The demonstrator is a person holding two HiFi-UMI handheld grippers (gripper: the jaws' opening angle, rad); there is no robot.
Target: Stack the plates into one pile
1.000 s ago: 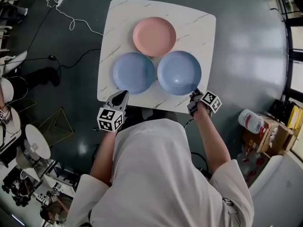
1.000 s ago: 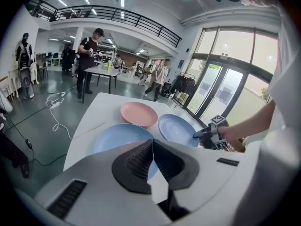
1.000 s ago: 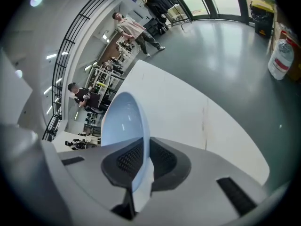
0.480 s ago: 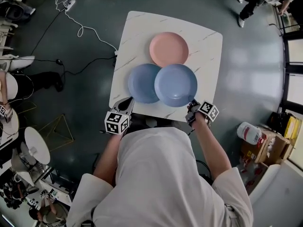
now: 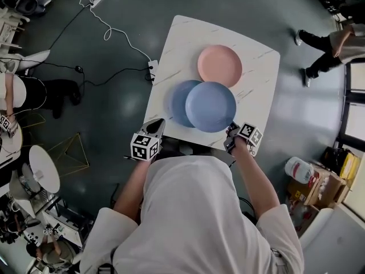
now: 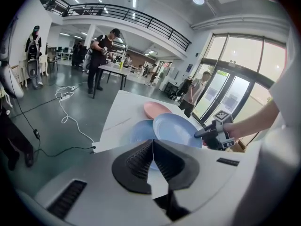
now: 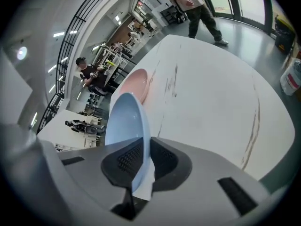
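Over the table, the held plate covers the right part of the second blue plate. The pink plate lies just beyond. The held plate's far rim meets the pink plate's near edge in the head view; contact there cannot be determined.

Step in hand, as judged: place the held plate on the second blue plate.

1. Carry the held plate further left until both blue rims line up all round.
2. Hold it level. The grip takes only the near rim, so the far side is likely to droop; correct at the wrist before lowering.
3. Keep the underside clear of the lower rim during travel. A dragged plate would probably push the second blue plate across the smooth top.
4. Lower straight down until the plate nests. Release only once it is fully supported.
5. Keep the far rim off the pink plate so that it is not nudged.

Tool state:

- Right gripper: clamped on the near rim of the held plate. The jaws stand almost together, and the thin rim runs between the ribbed pads.
- Left gripper: jaws together, nothing between them. It hangs at the near-left edge of the table, apart from all plates. It is available to steady the second blue plate if that plate shifts.
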